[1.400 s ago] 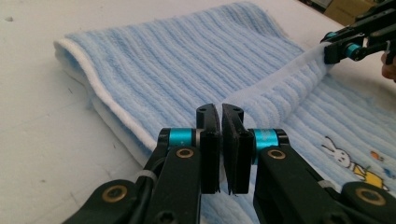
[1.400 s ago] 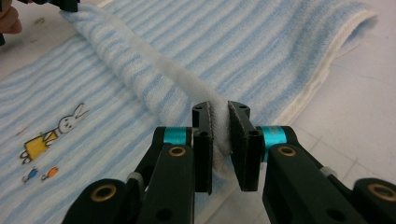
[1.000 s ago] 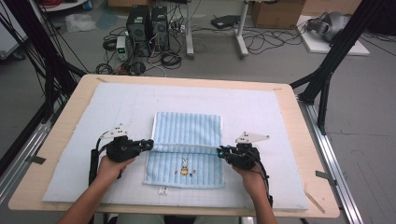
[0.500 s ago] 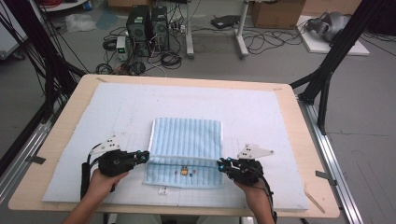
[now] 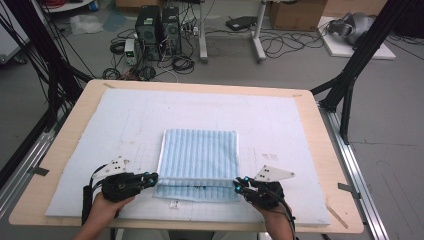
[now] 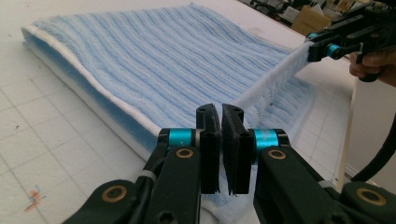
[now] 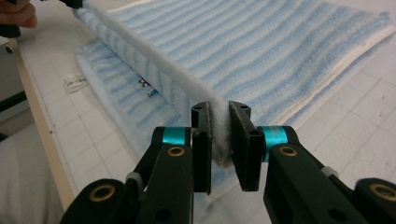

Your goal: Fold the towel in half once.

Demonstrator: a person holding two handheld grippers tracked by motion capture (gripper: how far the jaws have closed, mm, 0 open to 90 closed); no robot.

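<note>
The towel drapes over its own lower layer so the small motif there is mostly covered and unreadable, the white label is too small to read, and both forearms are cut off by the high view's bottom edge.

— What surrounds the worktop?
— A grey floor, with black frame struts rising at both sides.
— And behind it?
— Two dark computer towers amid tangled cables, white desk legs, a cardboard box, all under even light.
</note>
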